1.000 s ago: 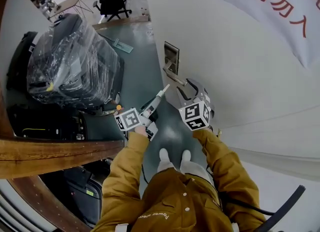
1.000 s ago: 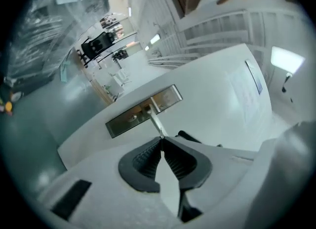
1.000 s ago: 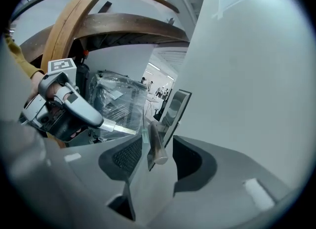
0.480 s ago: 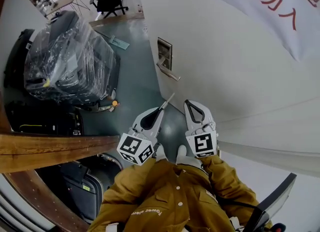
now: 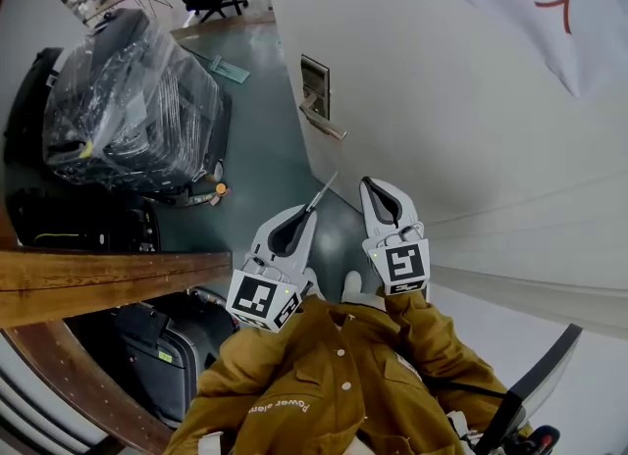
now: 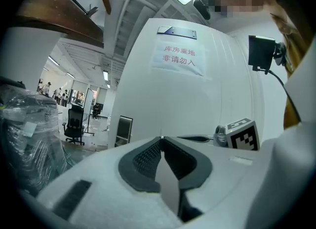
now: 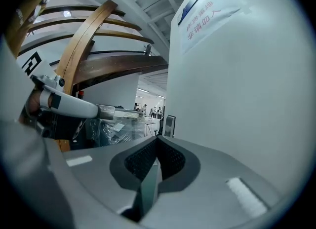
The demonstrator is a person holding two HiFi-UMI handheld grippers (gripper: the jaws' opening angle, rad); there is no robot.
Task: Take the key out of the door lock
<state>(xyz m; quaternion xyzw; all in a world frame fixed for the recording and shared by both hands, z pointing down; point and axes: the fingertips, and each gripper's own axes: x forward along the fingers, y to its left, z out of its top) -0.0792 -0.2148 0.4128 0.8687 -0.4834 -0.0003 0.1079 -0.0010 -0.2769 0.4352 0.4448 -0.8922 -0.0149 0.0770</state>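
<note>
Door lock point(image 5: 314, 76) lies well beyond clenched right gripper point(image 5: 371, 182) and left gripper point(image 5: 311, 211) pinching rod point(image 5: 325, 187)

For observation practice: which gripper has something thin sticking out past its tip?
The left gripper: a slim pale strip juts from its tip; the right gripper shows none.

White door point(image 5: 442, 139), red lettering on white sign point(image 5: 581, 43), mustard-yellow sleeves point(image 5: 245, 384), grey-green floor point(image 5: 265, 115)
</note>
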